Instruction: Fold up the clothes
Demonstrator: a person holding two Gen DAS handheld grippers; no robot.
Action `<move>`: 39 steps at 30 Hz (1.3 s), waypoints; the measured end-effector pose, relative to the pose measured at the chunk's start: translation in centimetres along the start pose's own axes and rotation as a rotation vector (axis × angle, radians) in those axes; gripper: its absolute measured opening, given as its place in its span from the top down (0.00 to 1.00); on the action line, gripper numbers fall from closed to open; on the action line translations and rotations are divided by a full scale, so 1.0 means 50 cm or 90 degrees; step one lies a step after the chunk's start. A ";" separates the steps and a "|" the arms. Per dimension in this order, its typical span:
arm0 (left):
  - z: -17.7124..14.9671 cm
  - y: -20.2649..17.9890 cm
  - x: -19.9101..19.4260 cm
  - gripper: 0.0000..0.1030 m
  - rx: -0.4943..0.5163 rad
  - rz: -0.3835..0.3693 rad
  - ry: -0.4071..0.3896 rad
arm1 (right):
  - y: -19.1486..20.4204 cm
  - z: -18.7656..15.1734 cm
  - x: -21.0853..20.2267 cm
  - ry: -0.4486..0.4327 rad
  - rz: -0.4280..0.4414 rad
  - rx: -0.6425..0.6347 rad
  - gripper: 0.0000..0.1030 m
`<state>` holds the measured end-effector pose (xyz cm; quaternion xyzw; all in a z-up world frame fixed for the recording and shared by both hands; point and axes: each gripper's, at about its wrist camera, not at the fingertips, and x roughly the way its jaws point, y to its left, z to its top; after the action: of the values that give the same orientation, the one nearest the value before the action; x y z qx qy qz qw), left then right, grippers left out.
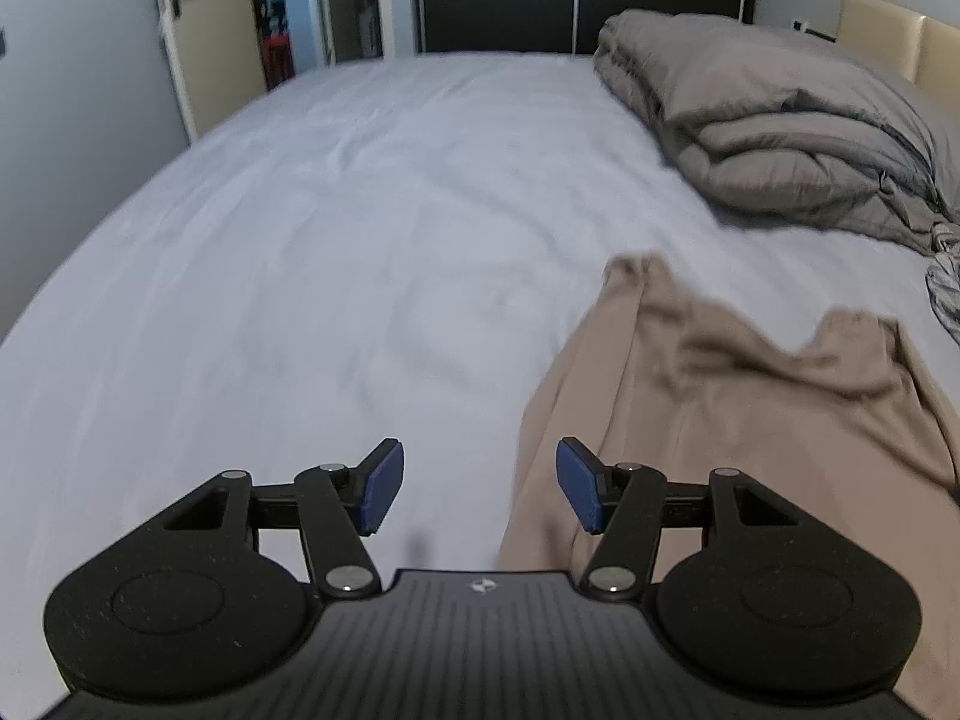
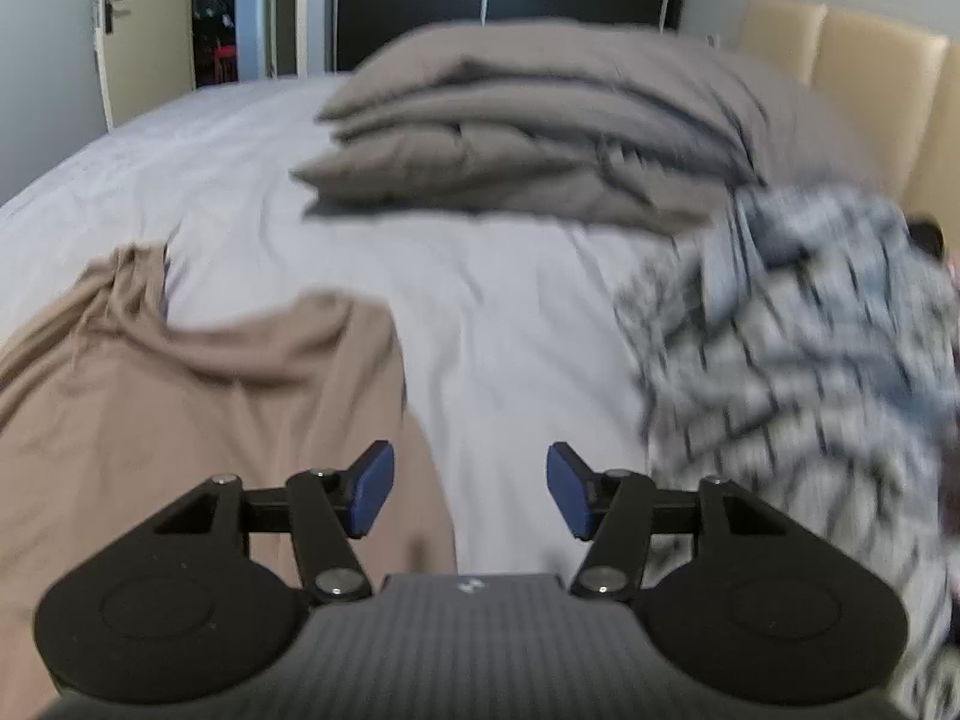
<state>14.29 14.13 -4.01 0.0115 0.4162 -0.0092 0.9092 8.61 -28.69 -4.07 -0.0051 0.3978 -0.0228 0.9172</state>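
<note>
Both hands hang over the bed point(image 1: 300, 228) now, and the tan garment point(image 1: 720, 408) lies spread and rumpled on the pale sheet, between the two tools. The left hand-held gripper point(image 1: 477, 489) stands with its blue pads apart and nothing between them, the tan cloth's edge just off to its right; the right hand-held gripper point(image 2: 469, 489) is likewise parted and empty, the same garment point(image 2: 198, 396) lying to its left. That cloth looks thin, light and floppy, so it should drape and slide rather than hold a crease; pinching a hem or a corner at each side looks the best bet. The right view alone shows a black-and-white patterned garment point(image 2: 798, 360), heaped and blurred, near the headboard point(image 2: 864, 54). The left view gives the long bare stretch of sheet. A folded grey duvet point(image 2: 540, 138) sits beyond, well apart.
</note>
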 end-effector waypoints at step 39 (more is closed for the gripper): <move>-0.151 0.166 -0.125 1.00 -0.189 -0.019 0.018 | -0.181 -0.082 -0.125 -0.021 -0.228 0.140 0.86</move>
<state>4.74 22.69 -4.11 -0.1294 0.4258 0.0389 0.8947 1.03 -37.41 -2.06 0.0242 0.3709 -0.2285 0.8998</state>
